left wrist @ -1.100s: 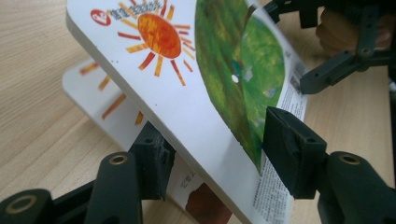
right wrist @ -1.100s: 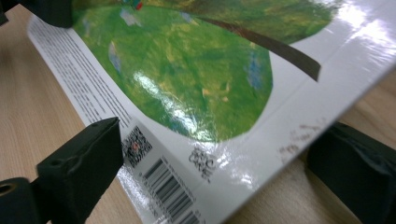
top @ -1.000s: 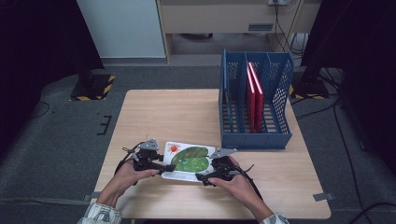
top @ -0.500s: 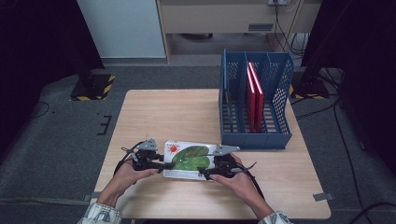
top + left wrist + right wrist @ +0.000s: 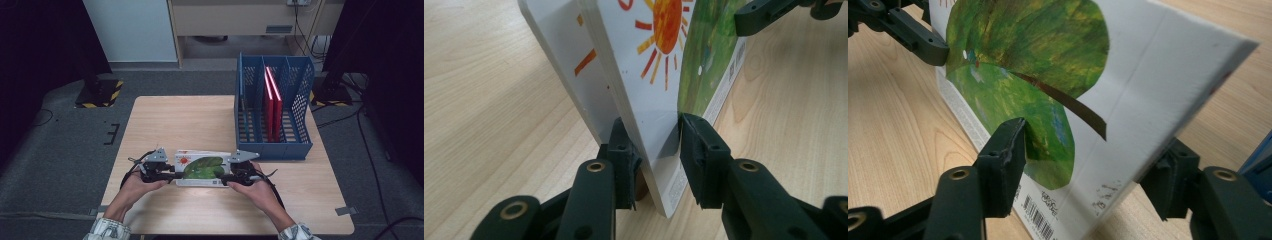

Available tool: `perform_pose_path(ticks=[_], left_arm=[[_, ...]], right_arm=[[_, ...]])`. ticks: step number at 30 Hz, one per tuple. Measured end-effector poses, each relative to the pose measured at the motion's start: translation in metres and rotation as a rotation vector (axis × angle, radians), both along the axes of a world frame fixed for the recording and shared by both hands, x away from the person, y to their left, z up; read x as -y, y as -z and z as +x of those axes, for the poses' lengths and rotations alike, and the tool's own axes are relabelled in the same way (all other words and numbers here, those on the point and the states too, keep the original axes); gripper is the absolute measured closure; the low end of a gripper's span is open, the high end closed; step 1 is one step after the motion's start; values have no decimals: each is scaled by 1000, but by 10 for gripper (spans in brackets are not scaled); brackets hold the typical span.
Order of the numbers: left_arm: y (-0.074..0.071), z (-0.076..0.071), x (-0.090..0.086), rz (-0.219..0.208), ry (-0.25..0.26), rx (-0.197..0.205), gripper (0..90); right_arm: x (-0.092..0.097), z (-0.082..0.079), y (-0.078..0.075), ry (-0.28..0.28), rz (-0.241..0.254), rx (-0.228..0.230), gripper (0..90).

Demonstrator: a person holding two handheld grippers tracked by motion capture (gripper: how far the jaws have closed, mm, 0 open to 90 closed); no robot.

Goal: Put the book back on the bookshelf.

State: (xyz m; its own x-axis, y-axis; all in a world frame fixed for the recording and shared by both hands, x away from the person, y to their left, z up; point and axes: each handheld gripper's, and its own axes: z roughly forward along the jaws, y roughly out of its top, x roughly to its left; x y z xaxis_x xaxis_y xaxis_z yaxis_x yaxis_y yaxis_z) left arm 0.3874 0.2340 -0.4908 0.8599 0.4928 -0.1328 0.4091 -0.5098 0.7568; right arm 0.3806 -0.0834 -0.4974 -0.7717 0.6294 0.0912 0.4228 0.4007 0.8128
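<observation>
A white picture book with an orange sun and a green leaf on its cover stands tilted on its long edge near the table's front. My left gripper is shut on its left end, and the jaws press both faces of the book in the left gripper view. My right gripper is shut on the right end. There one jaw lies on the leaf side of the book and the other behind it. Each gripper view also shows the opposite gripper's jaw at the book's far end.
A blue slotted file rack stands at the table's back right with two red books upright in its middle slot. Bare wooden table lies behind the book and to the left. The front edge is close under the hands.
The book has turned slightly, so it now sits square to the table's front edge, with both grippers still on its ends.
</observation>
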Motion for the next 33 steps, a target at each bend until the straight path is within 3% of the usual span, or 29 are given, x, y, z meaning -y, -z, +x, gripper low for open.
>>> perform_pose_path(ticks=[10,21,33], left_arm=[[3,-8,-2,20,-10,38,637],[7,-13,-4,30,-14,31,628],[12,-17,-6,39,-31,14,620]], right_arm=[[1,-8,-6,-41,0,34,470],[-1,-18,-15,-103,-5,60,427],[-12,-13,-35,-206,-16,65,404]])
